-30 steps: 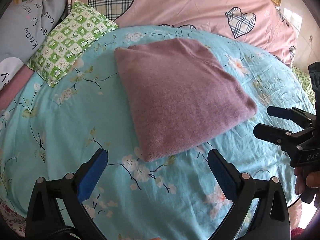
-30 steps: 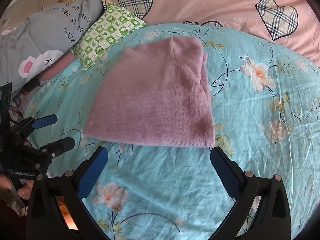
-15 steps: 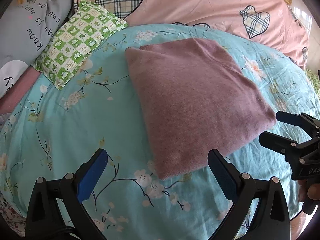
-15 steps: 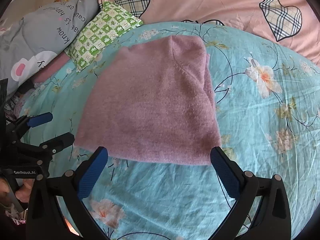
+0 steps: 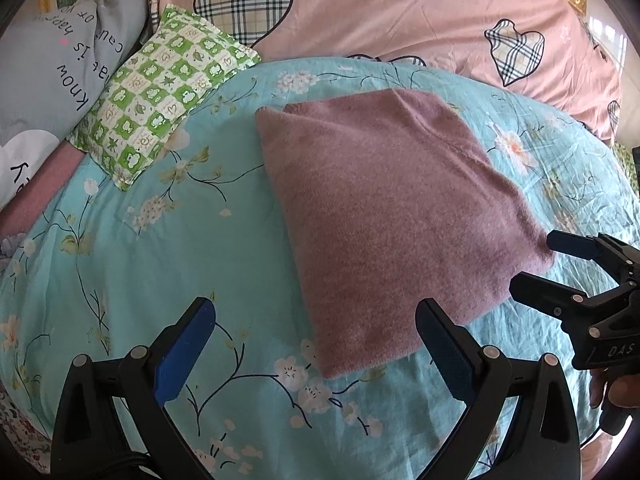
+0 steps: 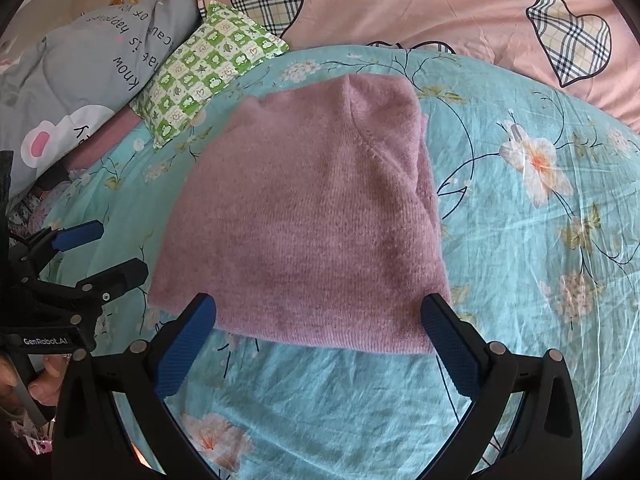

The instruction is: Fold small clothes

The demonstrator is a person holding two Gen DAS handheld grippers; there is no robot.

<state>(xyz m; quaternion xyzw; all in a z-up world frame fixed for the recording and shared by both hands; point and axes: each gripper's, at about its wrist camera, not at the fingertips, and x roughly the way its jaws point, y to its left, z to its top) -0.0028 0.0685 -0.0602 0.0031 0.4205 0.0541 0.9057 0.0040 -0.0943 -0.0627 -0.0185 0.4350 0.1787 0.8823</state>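
Bedding fills both views: a turquoise floral sheet lies under both claws, and beyond it, far ahead of the fingers, is a pink cover with checked hearts. Ahead and to the left of both claws lies a grey pillow with black writing, and beside it a smaller green checked pillow rests on the edge of the sheet.

The mauve knitted garment lies folded flat on the sheet in a rough rectangle. In the right wrist view it is directly in front of the right gripper, and its near edge reaches between the two blue pads; I cannot tell if the pads touch the cloth. The jaws are spread wide and grasp nothing. In the left wrist view the garment lies ahead and to the right of the left gripper, with its near corner between the fingers. This claw is also released and wide apart. Each gripper is seen from the other camera, near the two near corners of the garment, and a hand holds the handle.
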